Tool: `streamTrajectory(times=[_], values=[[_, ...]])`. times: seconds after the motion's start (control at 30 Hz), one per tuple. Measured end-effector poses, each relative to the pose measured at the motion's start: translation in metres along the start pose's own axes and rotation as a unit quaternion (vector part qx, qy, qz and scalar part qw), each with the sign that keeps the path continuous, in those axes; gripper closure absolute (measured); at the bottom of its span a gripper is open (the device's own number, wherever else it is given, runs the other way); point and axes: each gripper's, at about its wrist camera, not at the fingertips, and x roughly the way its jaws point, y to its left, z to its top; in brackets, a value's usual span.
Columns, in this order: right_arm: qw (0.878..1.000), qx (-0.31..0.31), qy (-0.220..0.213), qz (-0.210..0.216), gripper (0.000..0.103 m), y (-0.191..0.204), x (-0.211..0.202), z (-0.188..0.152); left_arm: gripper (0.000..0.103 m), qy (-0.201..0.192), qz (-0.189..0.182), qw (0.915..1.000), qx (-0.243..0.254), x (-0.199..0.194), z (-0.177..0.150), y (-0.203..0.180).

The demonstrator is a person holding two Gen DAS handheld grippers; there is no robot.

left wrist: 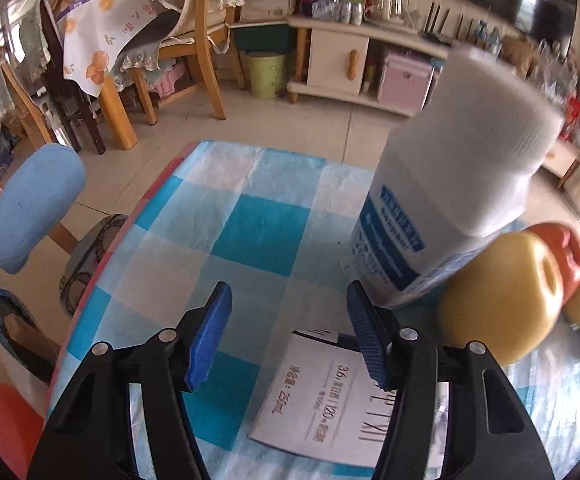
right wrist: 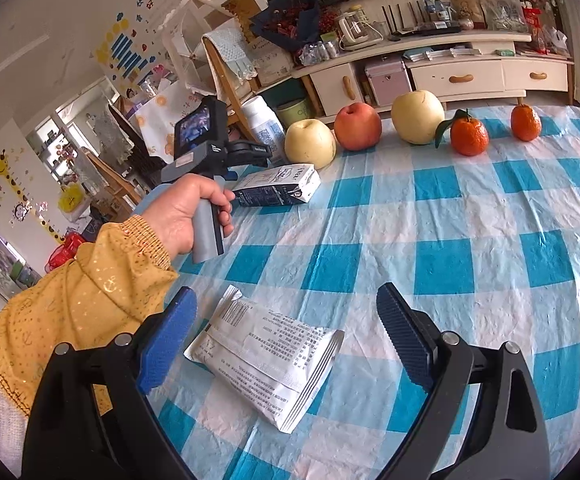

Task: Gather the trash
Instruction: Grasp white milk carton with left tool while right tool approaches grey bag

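Observation:
A white milk carton (left wrist: 322,392) lies flat on the blue checked tablecloth (left wrist: 249,232) under my left gripper (left wrist: 290,336), which is open and empty just above it. The carton also shows in the right wrist view (right wrist: 275,188), beside the left gripper's body (right wrist: 209,140). A white bottle with a blue label (left wrist: 442,184) stands just right of the left gripper, also in the right wrist view (right wrist: 263,124). A white foil snack wrapper (right wrist: 269,360) lies between the open fingers of my right gripper (right wrist: 285,340), which is empty.
A row of fruit stands along the table's far side: yellow pear (right wrist: 310,144), red apple (right wrist: 358,126), yellow pear (right wrist: 418,118), two oranges (right wrist: 469,136). A green bin (left wrist: 267,74) stands on the floor by a wooden chair (left wrist: 205,40). A blue stool (left wrist: 35,208) is off the table's left edge.

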Motion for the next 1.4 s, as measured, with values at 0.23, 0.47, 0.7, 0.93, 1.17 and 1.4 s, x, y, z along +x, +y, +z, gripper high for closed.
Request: streamTrajectory(times=[0.23, 0.47, 0.7, 0.93, 1.17, 1.4], values=[[1.0, 0.017, -0.005, -0.007, 0.011, -0.009, -0.003, 0.002, 0.043, 0.022, -0.005, 0.9997, 0.014, -0.003, -0.009, 0.0], [1.0, 0.019, -0.014, -0.019, 0.011, -0.016, -0.008, 0.005, 0.043, 0.048, -0.021, 0.9968, 0.06, -0.029, -0.043, -0.007], [1.0, 0.008, -0.002, -0.026, 0.011, -0.018, -0.005, 0.006, 0.043, 0.052, -0.074, 0.9881, 0.125, -0.072, -0.102, -0.019], [0.999, -0.025, 0.023, -0.033, 0.011, -0.01, 0.004, 0.001, 0.033, -0.008, -0.166, 0.9671, 0.193, -0.127, -0.134, -0.022], [0.998, -0.016, 0.038, -0.046, 0.011, -0.017, 0.009, 0.001, 0.032, -0.004, -0.215, 0.9437, 0.252, -0.137, -0.146, -0.049], [0.997, -0.021, 0.055, -0.044, 0.011, -0.018, 0.014, -0.001, 0.032, 0.014, -0.248, 0.9358, 0.25, -0.13, -0.146, -0.057]])
